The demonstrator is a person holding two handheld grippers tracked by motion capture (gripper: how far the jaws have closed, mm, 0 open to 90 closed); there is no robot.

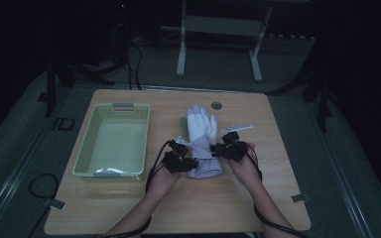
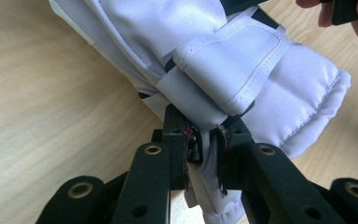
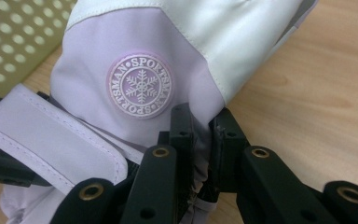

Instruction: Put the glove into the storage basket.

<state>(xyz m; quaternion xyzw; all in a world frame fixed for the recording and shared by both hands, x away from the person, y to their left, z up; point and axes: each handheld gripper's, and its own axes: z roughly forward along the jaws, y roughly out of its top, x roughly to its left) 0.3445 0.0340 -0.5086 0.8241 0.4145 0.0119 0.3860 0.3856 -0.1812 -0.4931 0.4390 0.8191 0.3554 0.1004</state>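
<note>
With my 2 grippers [image 1: 194, 162] [image 1: 217, 148] clamped only on the ski glove's [image 1: 201, 126] slippery cuff edges, it could slip free.

I've got one padded winter glove [image 1: 202, 136] in front of me, white over the fingers and palm end, pale lilac at the cuff. It's stretched out on the tabletop [image 1: 129, 208], fingers pointing away from me, cuff nearest. A lilac strap [image 2: 242, 65] wraps the wrist, and a round snowflake badge [image 3: 140, 85] reading SPORTSMAN sits on the lilac part. Both cuff edges are pinched up.
</note>
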